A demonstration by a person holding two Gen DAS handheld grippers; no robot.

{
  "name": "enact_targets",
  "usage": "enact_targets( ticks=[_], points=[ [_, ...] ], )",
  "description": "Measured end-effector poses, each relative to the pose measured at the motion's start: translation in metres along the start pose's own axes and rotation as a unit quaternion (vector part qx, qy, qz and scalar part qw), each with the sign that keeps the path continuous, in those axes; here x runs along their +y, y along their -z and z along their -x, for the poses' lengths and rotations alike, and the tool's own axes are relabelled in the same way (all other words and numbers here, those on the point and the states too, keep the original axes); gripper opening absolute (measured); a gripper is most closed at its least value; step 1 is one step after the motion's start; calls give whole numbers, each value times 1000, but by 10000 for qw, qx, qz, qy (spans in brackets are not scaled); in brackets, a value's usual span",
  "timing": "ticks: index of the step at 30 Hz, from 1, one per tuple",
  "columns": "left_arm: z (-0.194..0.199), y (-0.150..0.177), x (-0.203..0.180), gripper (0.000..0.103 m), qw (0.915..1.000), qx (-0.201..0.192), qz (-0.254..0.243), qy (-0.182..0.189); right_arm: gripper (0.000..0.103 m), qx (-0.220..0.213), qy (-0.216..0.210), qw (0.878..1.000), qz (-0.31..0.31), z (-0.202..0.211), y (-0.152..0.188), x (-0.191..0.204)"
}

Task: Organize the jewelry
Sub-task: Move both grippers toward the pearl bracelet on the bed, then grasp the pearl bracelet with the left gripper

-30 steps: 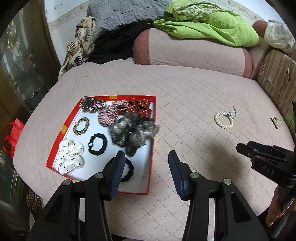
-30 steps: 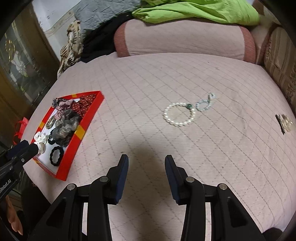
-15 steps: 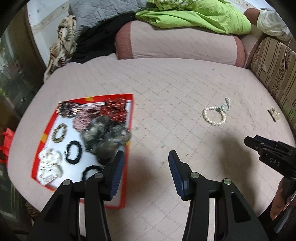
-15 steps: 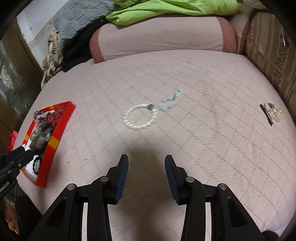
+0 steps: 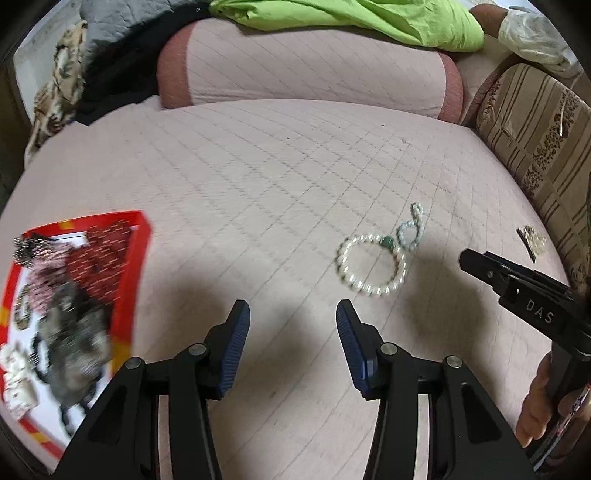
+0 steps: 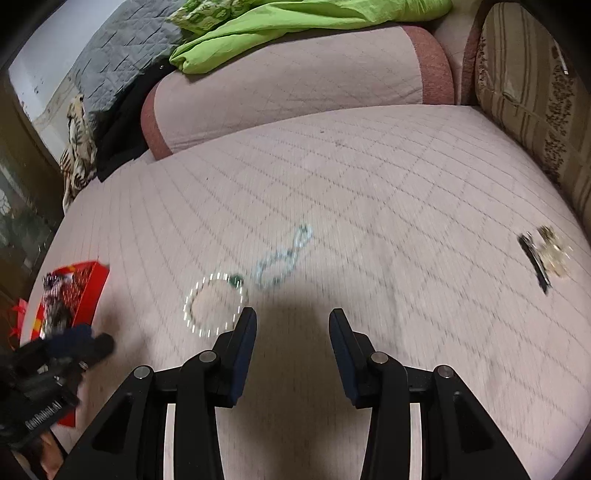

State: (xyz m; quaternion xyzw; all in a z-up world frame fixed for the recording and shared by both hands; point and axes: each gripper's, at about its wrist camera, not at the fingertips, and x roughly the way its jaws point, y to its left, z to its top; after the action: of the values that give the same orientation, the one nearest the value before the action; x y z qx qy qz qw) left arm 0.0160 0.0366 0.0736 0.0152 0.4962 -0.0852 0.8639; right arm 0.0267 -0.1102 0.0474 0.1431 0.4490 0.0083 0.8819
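A white pearl bracelet with a green bead lies on the pink quilted bed, touching a pale blue bead bracelet. My left gripper is open and empty, short of the pearl bracelet and to its left. My right gripper is open and empty; the pearl bracelet lies just left of its left fingertip, with the blue bracelet beyond it. A red tray with scrunchies and hair ties sits at the left. A hair clip with a pale ornament lies at the far right.
A pink bolster with green bedding on it lies across the back. A striped cushion lines the right side. Dark and patterned clothes are piled at the back left. The right gripper's body shows in the left wrist view.
Both grippers have swung right, away from the red tray and closer to the pearl bracelet. The tray has slid to the left edge of both views. Both grippers stay open.
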Motion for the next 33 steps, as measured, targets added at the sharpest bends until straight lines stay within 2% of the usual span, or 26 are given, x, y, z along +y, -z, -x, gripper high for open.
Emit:
enact_targets(
  ticks=[3,5,12,19,20,22,24,25,29,33],
  points=[
    [-19,-9,-3,46,9999,78,55,105,44,62,-69,10000,-19,-17,-14,-3],
    [-29,-14,-4,41,9997,117,95,191,44,136,-119,9998,-34,-29,-21,-4],
    [-63,-28,-12,41,9980,279,154,547,42,359,-164,9991,-127,-66,-33,-10],
    [-79,-32,-25,41,9986,248,-9,472,42,262,8,9996,91,-77,-40,-2],
    [-80,-33,-25,41,9986,240,17,466,41,240,59,9996,131,-78,-40,-1],
    [-82,-33,-27,41,9988,230,38,426,30,189,181,9994,209,-80,-41,2],
    [-82,-32,-33,24,9995,215,-106,185,6,213,135,9994,256,-80,-41,4],
    [-81,-31,-35,9,9995,220,-169,180,7,246,71,9994,245,-80,-42,7],
    [-71,-30,-33,9,9988,286,-113,384,7,272,-42,9992,275,-72,-42,11],
    [-54,-24,-30,9,9988,220,-96,422,7,131,-164,9996,173,-52,-39,10]
  ],
)
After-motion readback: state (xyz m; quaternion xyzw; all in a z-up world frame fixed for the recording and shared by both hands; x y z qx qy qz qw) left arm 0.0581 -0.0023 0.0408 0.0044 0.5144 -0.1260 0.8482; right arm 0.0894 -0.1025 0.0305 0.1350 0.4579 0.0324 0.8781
